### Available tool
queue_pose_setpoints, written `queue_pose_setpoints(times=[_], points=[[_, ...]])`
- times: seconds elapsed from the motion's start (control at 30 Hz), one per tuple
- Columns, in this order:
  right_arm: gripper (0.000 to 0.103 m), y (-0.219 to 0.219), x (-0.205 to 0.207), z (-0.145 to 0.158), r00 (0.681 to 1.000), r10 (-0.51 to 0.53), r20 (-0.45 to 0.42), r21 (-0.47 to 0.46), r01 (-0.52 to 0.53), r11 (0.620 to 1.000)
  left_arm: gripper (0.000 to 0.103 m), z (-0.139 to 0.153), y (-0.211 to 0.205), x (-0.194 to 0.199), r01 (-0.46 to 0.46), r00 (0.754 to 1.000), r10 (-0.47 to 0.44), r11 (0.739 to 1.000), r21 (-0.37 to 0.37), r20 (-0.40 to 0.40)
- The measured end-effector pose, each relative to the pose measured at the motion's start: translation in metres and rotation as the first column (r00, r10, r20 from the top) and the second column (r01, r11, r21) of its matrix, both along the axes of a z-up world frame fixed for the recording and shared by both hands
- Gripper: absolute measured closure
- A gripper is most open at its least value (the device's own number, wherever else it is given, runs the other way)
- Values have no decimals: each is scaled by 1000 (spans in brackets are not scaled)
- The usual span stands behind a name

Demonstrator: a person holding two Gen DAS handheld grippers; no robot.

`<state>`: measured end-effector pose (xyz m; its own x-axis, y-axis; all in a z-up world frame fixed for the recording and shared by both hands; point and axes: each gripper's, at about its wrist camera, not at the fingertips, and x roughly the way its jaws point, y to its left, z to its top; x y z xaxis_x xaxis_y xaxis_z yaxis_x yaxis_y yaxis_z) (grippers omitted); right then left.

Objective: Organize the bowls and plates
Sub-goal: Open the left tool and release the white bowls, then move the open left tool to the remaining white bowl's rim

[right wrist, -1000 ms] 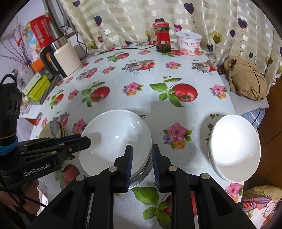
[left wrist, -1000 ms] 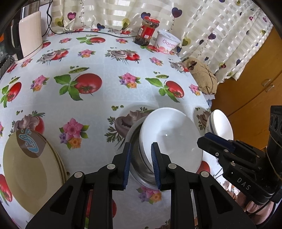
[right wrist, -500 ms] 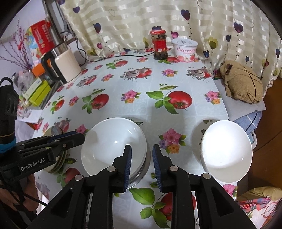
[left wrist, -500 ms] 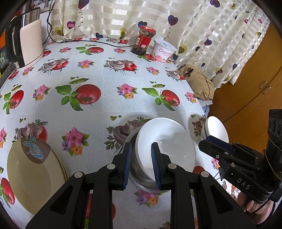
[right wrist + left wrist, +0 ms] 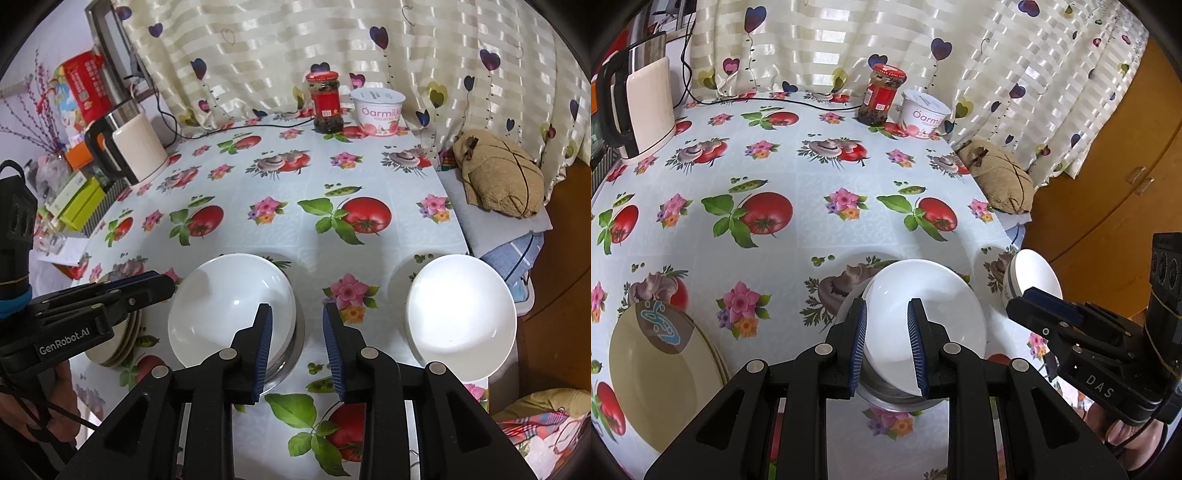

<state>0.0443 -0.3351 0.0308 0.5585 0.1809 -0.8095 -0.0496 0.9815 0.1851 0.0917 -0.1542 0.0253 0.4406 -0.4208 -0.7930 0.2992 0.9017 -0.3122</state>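
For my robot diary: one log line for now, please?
left hand-held gripper: open | right hand-held gripper: opening, empty | white bowl: in metal bowl

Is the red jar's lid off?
No, the jar at the back of the table has its red lid on.

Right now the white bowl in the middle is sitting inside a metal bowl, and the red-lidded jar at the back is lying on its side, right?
Not quite. The jar stands upright beside the yogurt tub, as the right wrist view shows. The white bowl does sit inside the metal bowl.
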Motion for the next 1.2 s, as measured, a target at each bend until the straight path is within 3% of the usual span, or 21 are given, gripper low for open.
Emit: queue_pose_setpoints(times=[0.77, 1.2], points=[[71, -69, -15, 15, 985, -163, 55, 21, 162, 987, 79, 23, -56, 2, 107, 992, -107, 994, 0, 67], [71, -103, -25, 11, 970, -237, 57, 33, 235, 971, 79, 16, -96, 1, 178, 983, -178, 984, 3, 49]])
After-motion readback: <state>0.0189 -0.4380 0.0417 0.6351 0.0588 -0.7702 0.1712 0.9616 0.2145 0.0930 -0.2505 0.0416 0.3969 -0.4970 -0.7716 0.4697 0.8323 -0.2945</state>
